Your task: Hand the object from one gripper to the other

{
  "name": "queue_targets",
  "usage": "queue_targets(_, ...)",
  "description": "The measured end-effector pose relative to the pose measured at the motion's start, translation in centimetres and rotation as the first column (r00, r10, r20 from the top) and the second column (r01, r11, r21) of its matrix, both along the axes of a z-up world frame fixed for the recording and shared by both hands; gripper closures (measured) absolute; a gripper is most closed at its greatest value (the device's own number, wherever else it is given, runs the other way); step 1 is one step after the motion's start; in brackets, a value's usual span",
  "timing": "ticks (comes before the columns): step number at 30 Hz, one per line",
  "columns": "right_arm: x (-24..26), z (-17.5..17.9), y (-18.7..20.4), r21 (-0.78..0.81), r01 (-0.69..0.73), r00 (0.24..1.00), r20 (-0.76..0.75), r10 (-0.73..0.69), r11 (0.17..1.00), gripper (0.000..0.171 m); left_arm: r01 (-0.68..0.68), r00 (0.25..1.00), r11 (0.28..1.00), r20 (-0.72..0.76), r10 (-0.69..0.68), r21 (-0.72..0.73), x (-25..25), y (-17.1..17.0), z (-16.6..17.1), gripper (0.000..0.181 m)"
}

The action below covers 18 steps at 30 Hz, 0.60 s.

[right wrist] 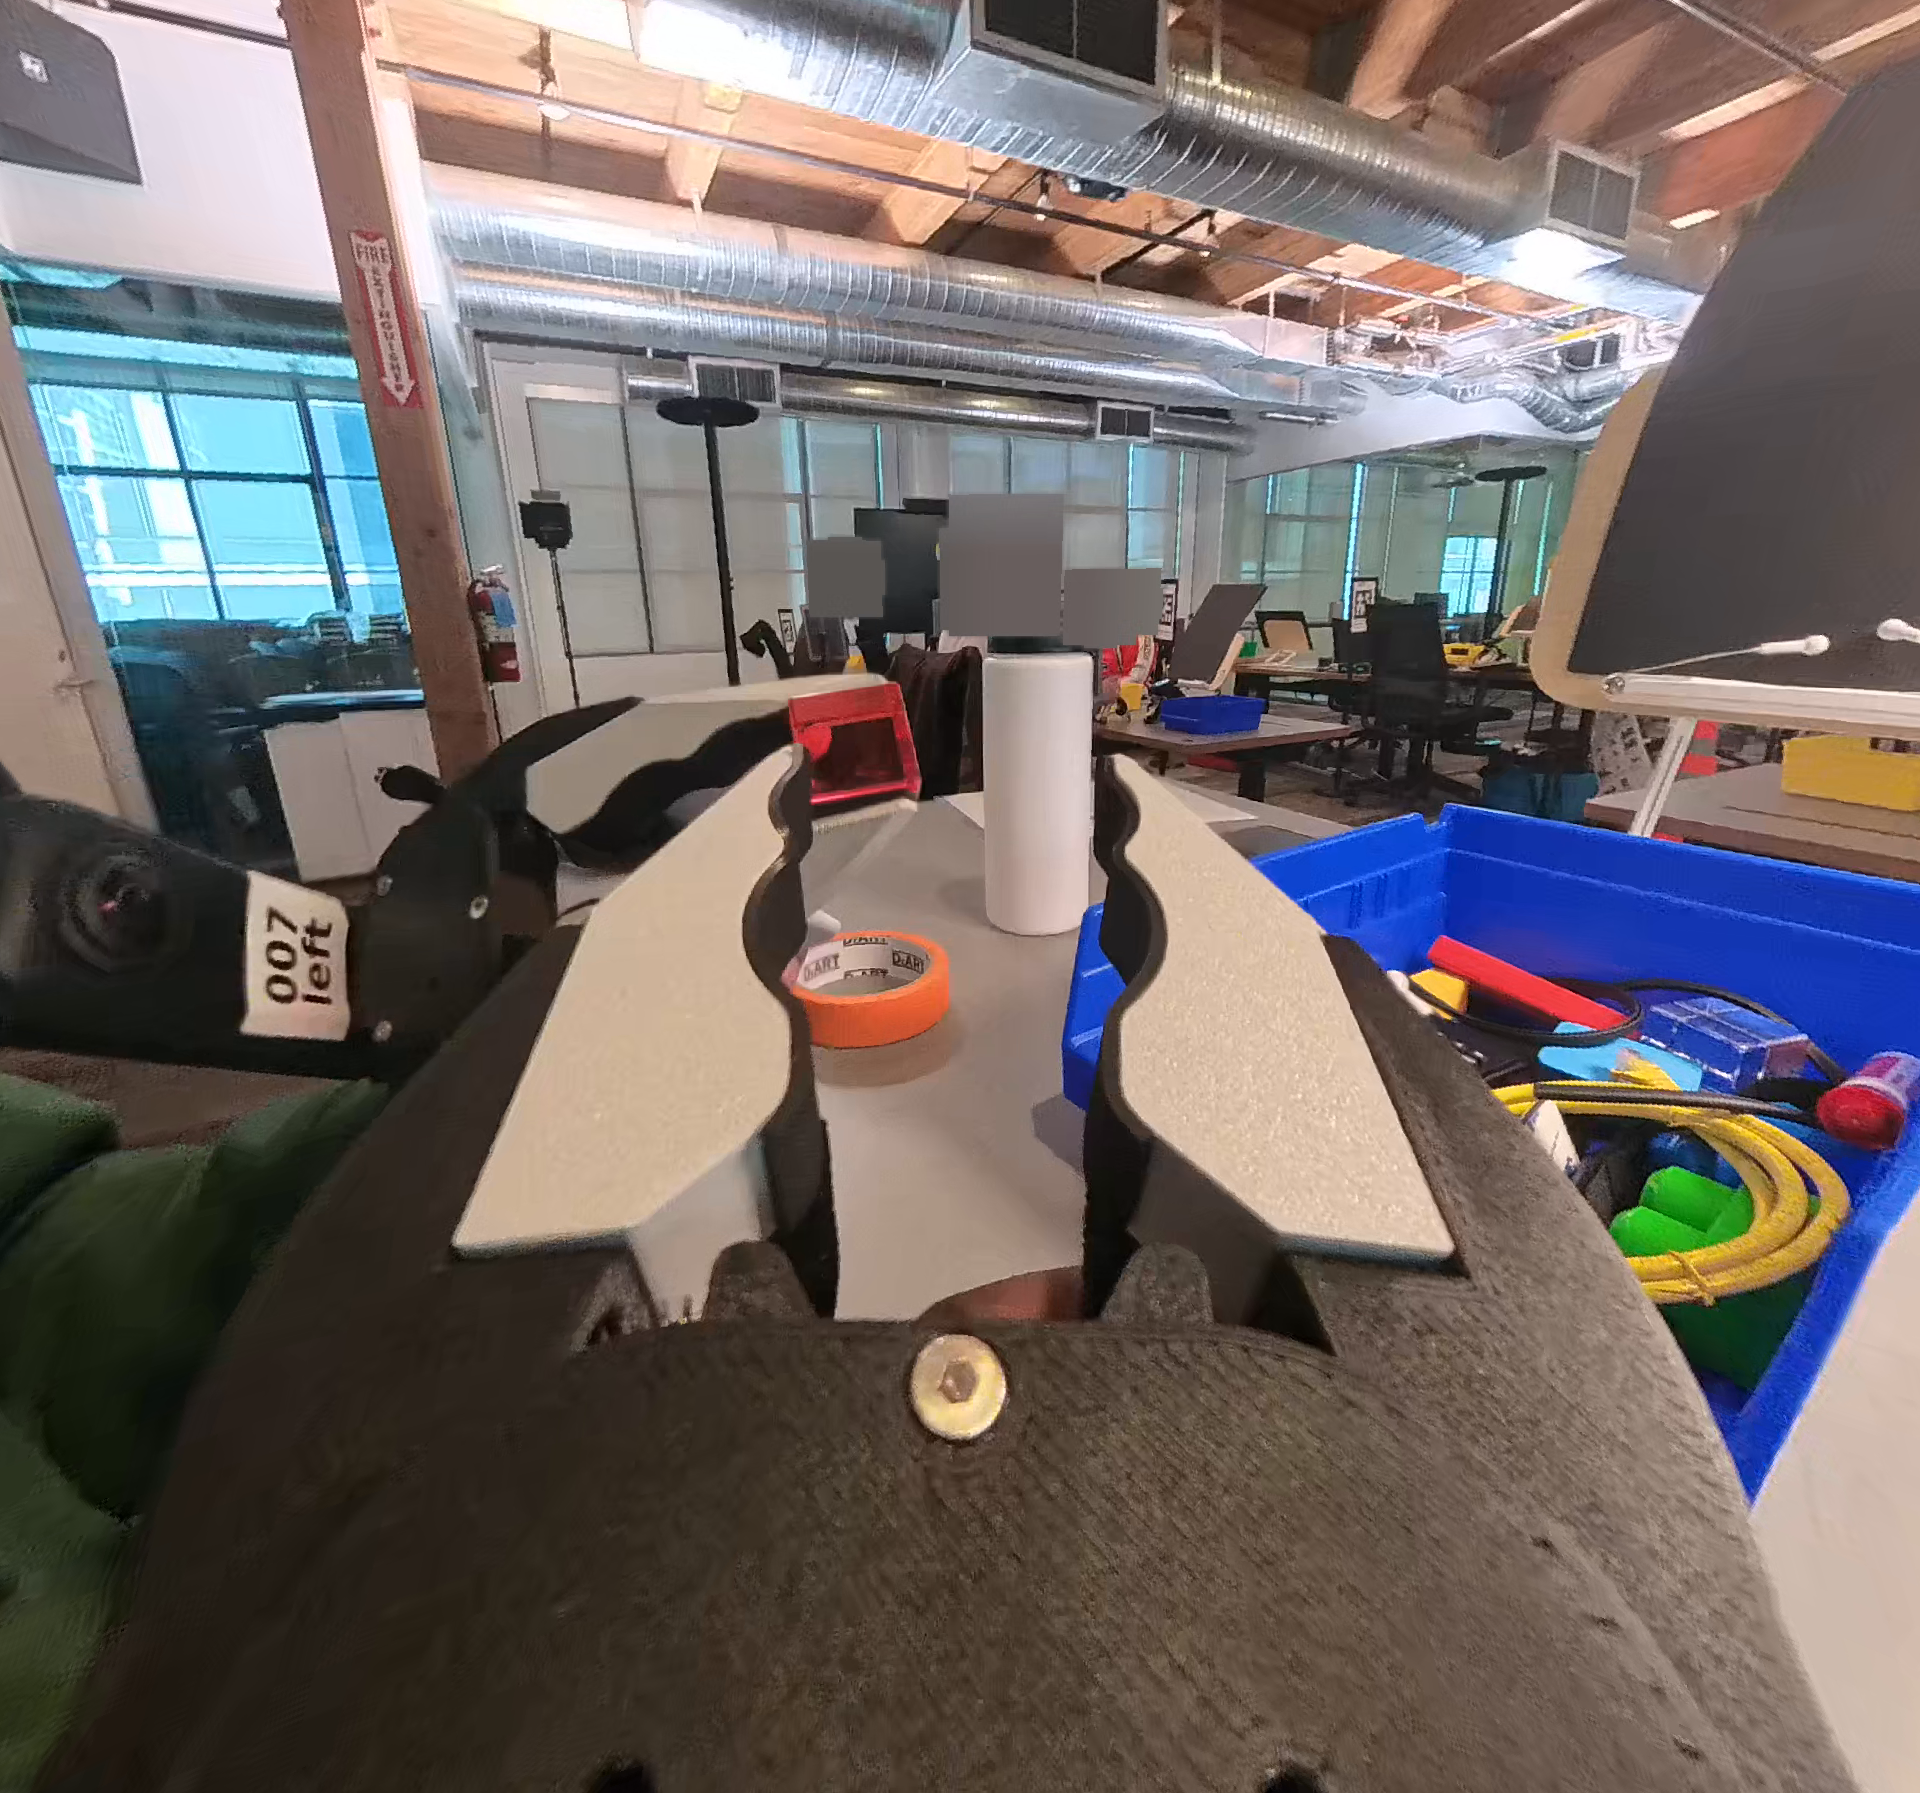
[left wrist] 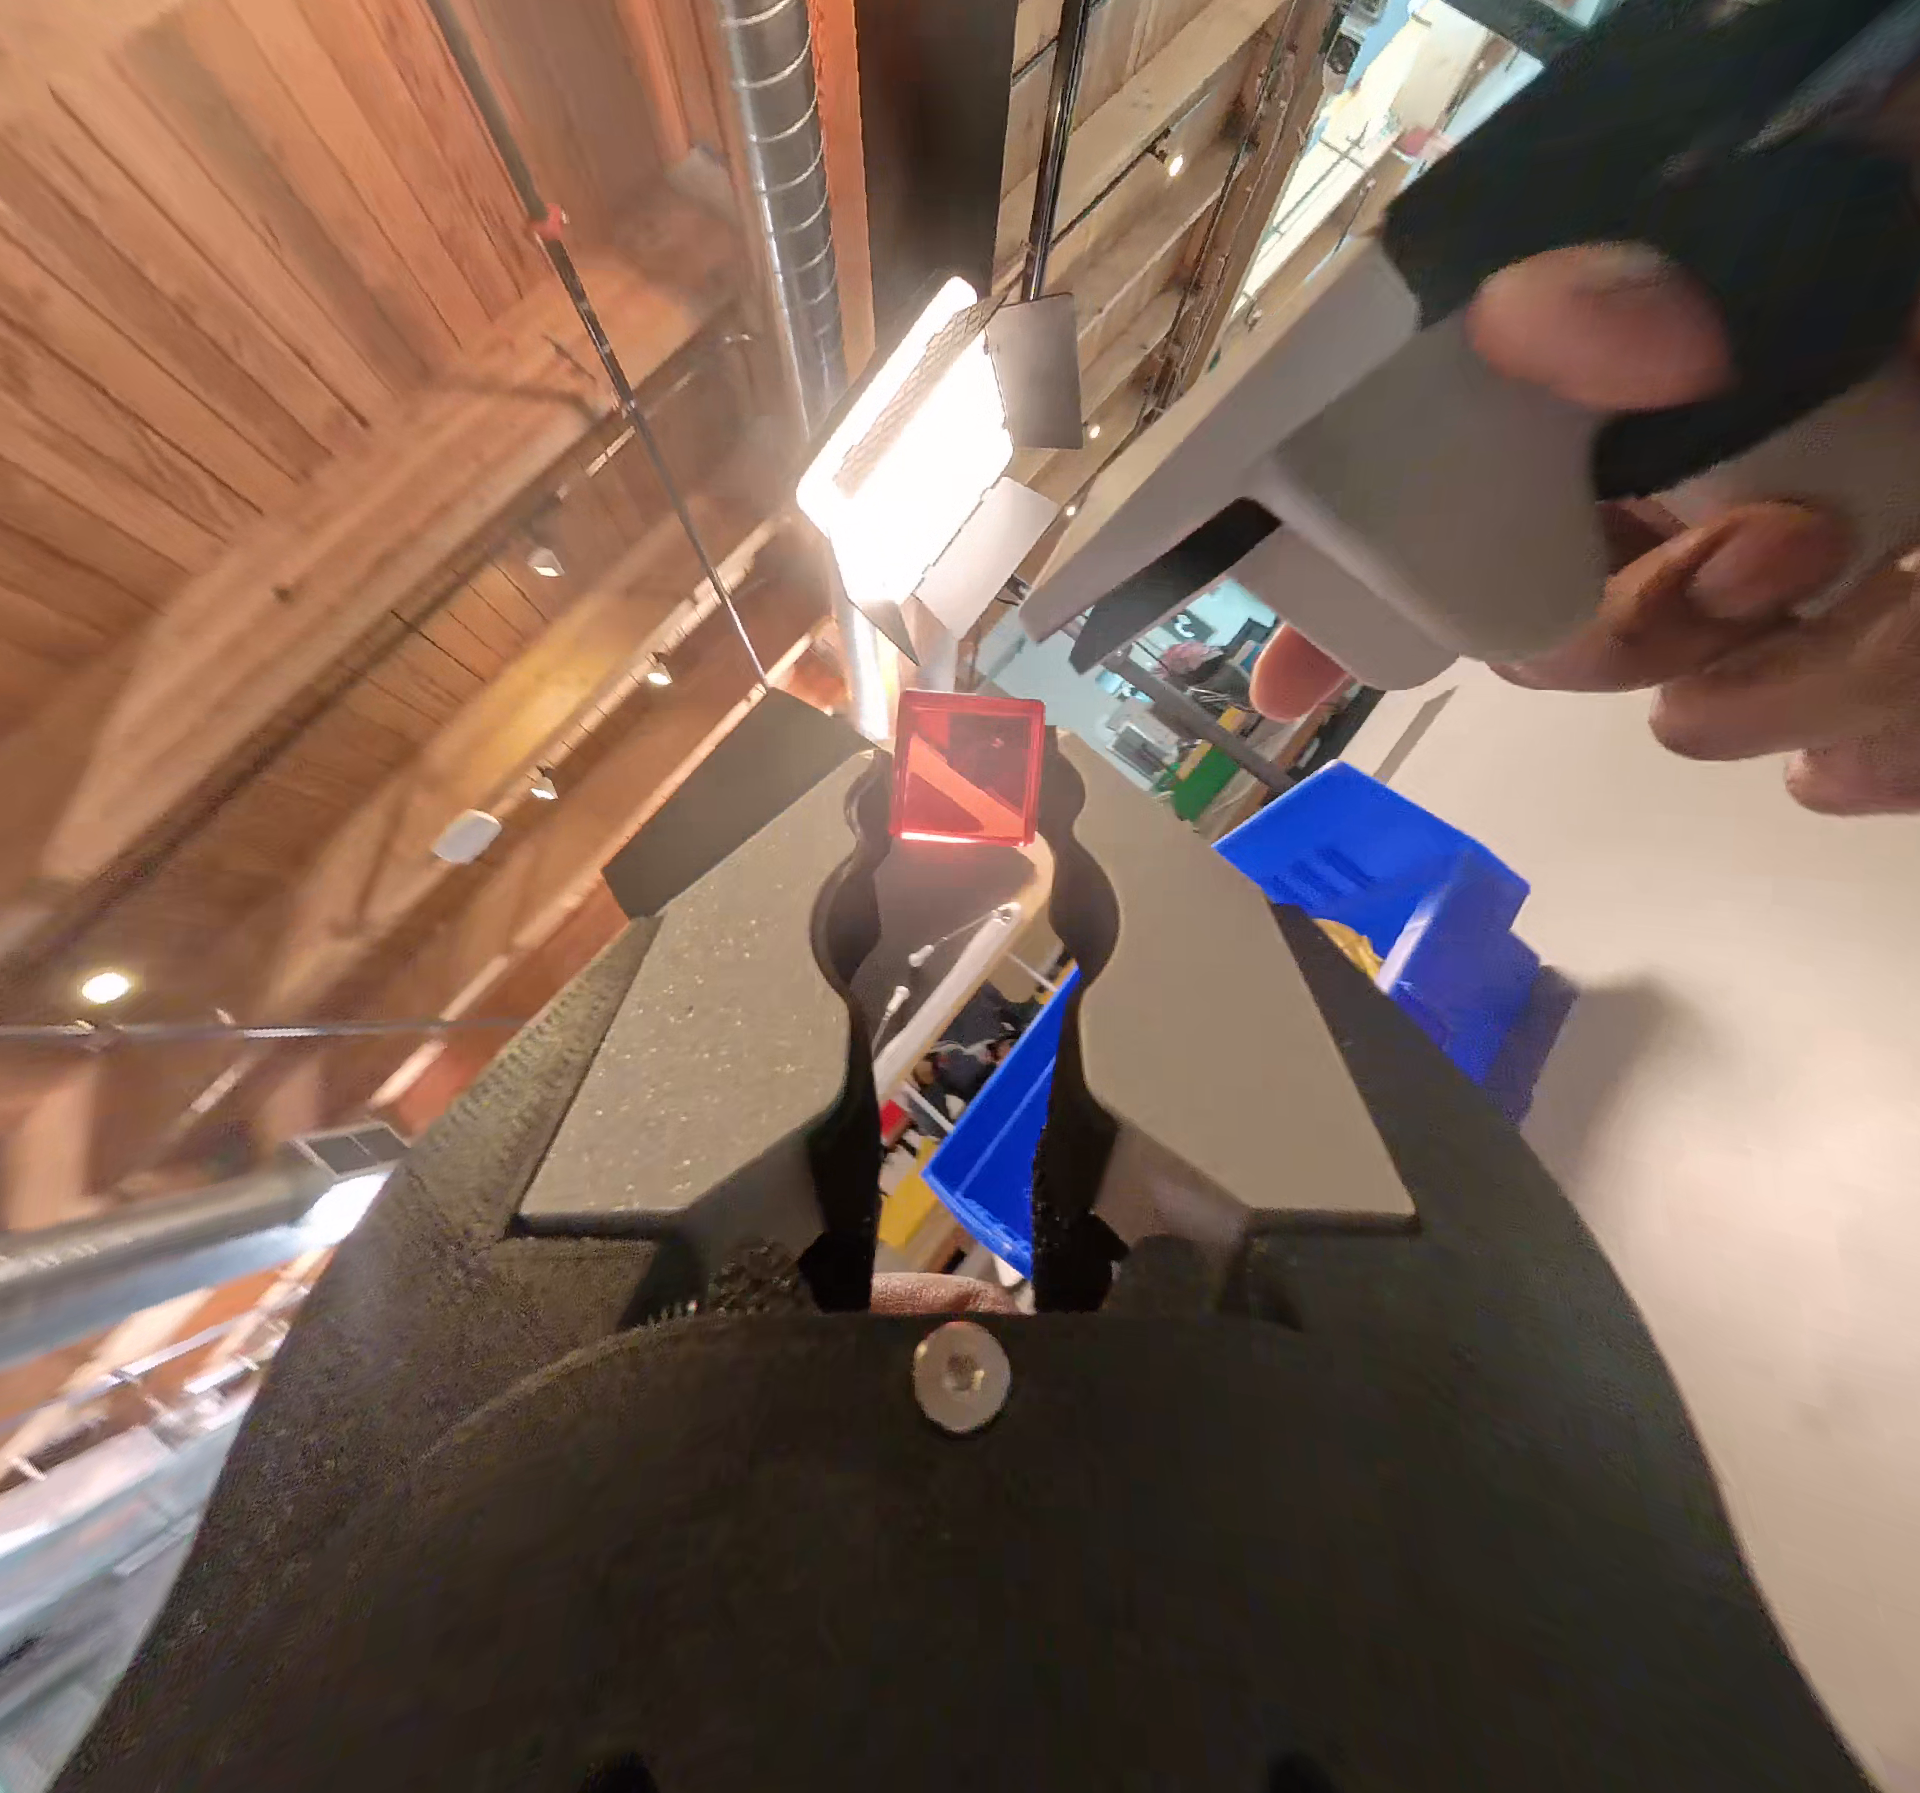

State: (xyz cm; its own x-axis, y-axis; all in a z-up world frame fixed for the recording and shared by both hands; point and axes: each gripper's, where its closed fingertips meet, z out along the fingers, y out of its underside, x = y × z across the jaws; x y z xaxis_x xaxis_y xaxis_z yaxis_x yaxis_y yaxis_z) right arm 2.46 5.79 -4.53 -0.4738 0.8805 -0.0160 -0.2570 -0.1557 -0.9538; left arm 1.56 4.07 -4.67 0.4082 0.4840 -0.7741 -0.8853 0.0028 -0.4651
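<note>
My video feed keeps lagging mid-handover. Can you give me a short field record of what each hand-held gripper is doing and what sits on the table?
held object: translucent red plastic cube
left hand-held gripper: shut on the cube at its fingertips, raised above the table
right hand-held gripper: open, empty, not touching the cube
table: orange tape roll, white cylindrical bottle, blue plastic bin of mixed items
handover: not yet done

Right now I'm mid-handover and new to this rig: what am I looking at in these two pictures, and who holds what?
No robot here: a person holds a two-finger tool in each hand, each carrying a camera that looks along its fingers. The left tool is shut on a red translucent cube. The right tool is open and empty, the cube just beyond its left fingertip. On the grey table stand an orange tape roll, a white bottle and a blue bin of mixed parts.
</note>
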Motion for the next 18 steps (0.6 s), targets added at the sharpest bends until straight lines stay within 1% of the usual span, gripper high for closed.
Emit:
queue_targets(3, -0.2, -0.6, -1.2, 0.068, -0.033, 0.999, 0.026, 0.032, 0.997, 0.114, -0.006, 0.996, 1.0, -0.089, 0.004, -0.027, 0.9, 0.6, -0.5, 0.154)
queue_targets(4, -0.2, -0.8, -1.6, 0.094, -0.04, 0.999, 0.028, 0.037, 0.995, 0.117, -0.001, 0.993, 0.999, -0.116, -0.003, -0.04, 1.3, 0.8, -0.7, 0.154)
queue_targets(6, -0.3, -1.2, -2.2, 0.155, -0.031, 0.999, 0.03, 0.027, 0.987, 0.134, -0.001, 0.988, 0.999, -0.157, -0.007, -0.055, 1.9, 1.2, -0.9, 0.154)
queue_targets(7, -0.4, -1.3, -2.1, 0.181, -0.012, 0.999, 0.031, 0.006, 0.983, 0.141, -0.007, 0.99, 0.998, -0.144, -0.001, -0.059, 1.8, 1.3, -1.0, 0.154)
queue_targets(8, -0.6, -1.4, -1.7, 0.206, 0.036, 0.999, 0.022, -0.042, 0.978, 0.143, 0.009, 0.995, 0.998, -0.103, -0.015, -0.063, 1.6, 1.4, -1.1, 0.153)
queue_targets(9, -0.8, -1.2, -0.9, 0.236, 0.118, 0.993, -0.006, -0.12, 0.965, 0.144, 0.043, 0.998, 0.997, -0.035, -0.045, -0.064, 1.4, 1.5, -1.2, 0.151)
queue_targets(10, -0.9, -0.9, 0.2, 0.266, 0.226, 0.974, -0.056, -0.219, 0.937, 0.145, 0.081, 0.995, 0.994, 0.066, -0.077, -0.069, 0.9, 1.6, -1.3, 0.147)
queue_targets(11, -0.9, -0.5, 1.4, 0.298, 0.336, 0.942, -0.113, -0.317, 0.893, 0.144, 0.124, 0.973, 0.989, 0.208, -0.104, -0.086, 0.1, 1.9, -1.8, 0.146)
queue_targets(12, -0.8, -0.2, 2.5, 0.332, 0.432, 0.902, -0.164, -0.4, 0.838, 0.144, 0.164, 0.92, 0.982, 0.374, -0.117, -0.097, -1.1, 2.1, -2.4, 0.145)
queue_targets(13, -0.8, -0.2, 3.3, 0.369, 0.508, 0.861, -0.208, -0.464, 0.778, 0.144, 0.218, 0.835, 0.972, 0.533, -0.136, -0.093, -2.1, 2.3, -2.9, 0.143)
queue_targets(14, -0.7, -0.2, 3.9, 0.406, 0.566, 0.824, -0.25, -0.508, 0.718, 0.144, 0.303, 0.718, 0.951, 0.67, -0.188, -0.059, -2.5, 2.3, -3.2, 0.139)
queue_targets(15, -0.5, -0.2, 4.2, 0.437, 0.608, 0.793, -0.292, -0.535, 0.662, 0.144, 0.409, 0.572, 0.913, 0.777, -0.265, 0.01, -2.3, 2.3, -3.1, 0.134)
queue_targets(16, -0.4, -0.2, 4.2, 0.465, 0.635, 0.771, -0.334, -0.541, 0.617, 0.144, 0.508, 0.41, 0.856, 0.846, -0.341, 0.098, -1.7, 2.1, -2.7, 0.128)
queue_targets(17, -0.2, -0.3, 3.8, 0.488, 0.645, 0.763, -0.373, -0.528, 0.587, 0.144, 0.584, 0.261, 0.791, 0.882, -0.393, 0.179, -1.1, 1.9, -2.3, 0.126)
queue_targets(18, -0.1, -0.3, 3.1, 0.507, 0.646, 0.763, -0.407, -0.503, 0.57, 0.144, 0.635, 0.149, 0.736, 0.896, -0.417, 0.237, -0.5, 1.7, -2.1, 0.123)
